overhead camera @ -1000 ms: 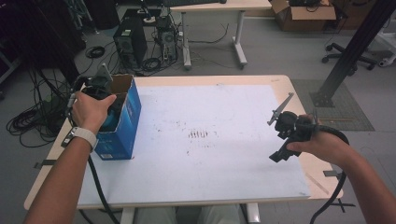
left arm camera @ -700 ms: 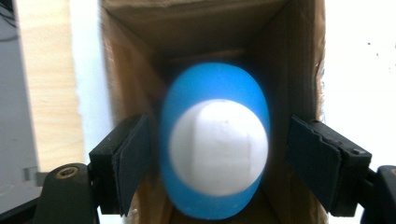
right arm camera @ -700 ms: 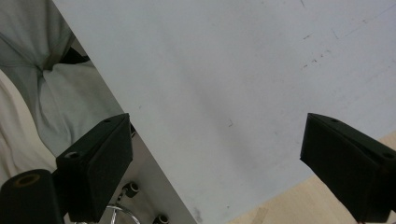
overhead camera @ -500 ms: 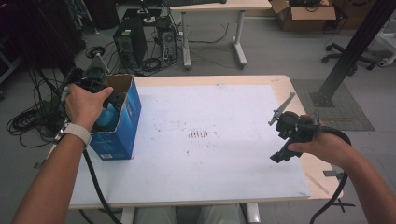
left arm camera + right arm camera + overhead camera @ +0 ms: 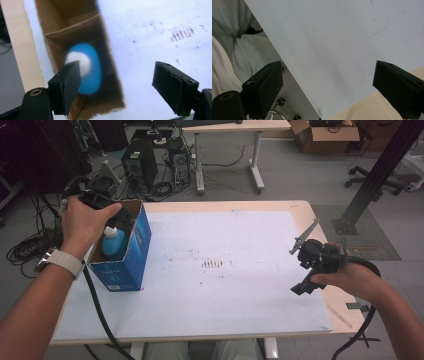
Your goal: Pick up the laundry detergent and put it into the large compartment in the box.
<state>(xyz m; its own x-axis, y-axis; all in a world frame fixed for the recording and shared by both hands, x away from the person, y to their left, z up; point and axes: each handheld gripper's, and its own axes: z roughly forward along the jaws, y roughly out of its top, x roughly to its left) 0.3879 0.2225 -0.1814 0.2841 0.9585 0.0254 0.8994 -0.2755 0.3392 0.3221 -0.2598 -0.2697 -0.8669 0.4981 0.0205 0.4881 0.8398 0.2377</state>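
The blue cardboard box (image 5: 125, 255) stands open at the left edge of the table (image 5: 280, 205), on its white, scuffed sheet. Inside it stands a smooth blue bottle (image 5: 113, 243) with a rounded white cap. The left gripper (image 5: 116, 82) hangs above the box opening; its jaws have just been opening and stand spread, with nothing between the black ribbed pads. The right gripper (image 5: 327, 87) is near the right front corner, its jaws wide apart and empty
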